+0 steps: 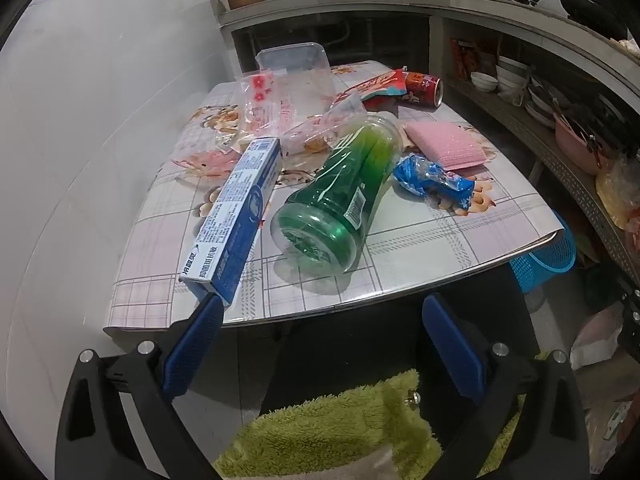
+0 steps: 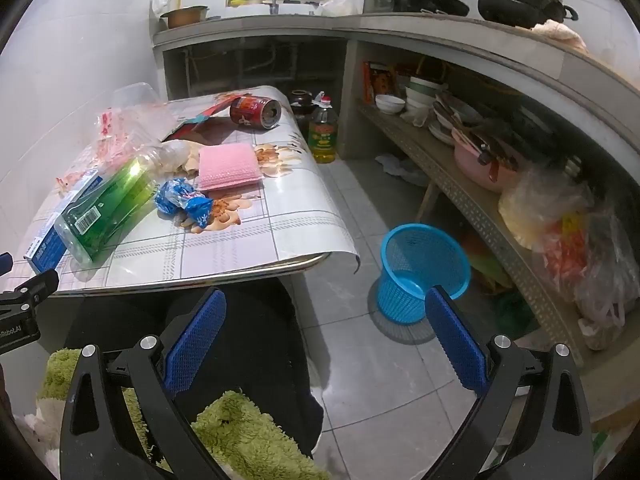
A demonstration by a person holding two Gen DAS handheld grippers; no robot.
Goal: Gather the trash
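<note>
The table (image 1: 420,248) wears a glossy plastic sheet over a shiny metal rim. On it, the green bottle (image 1: 344,188) is clear, smooth plastic with a paper label. Left of the bottle lies a matt cardboard box (image 1: 236,216); right of it a crinkled, shiny blue wrapper (image 1: 432,178) and a pink sponge cloth (image 1: 444,144) with a rough, glittering weave. Behind the bottle are thin transparent bags (image 1: 276,108) and a glossy metal can (image 1: 424,88). The basket (image 2: 420,272) is blue plastic mesh. Both grippers' pads (image 2: 196,336) look like textured blue rubber.
</note>
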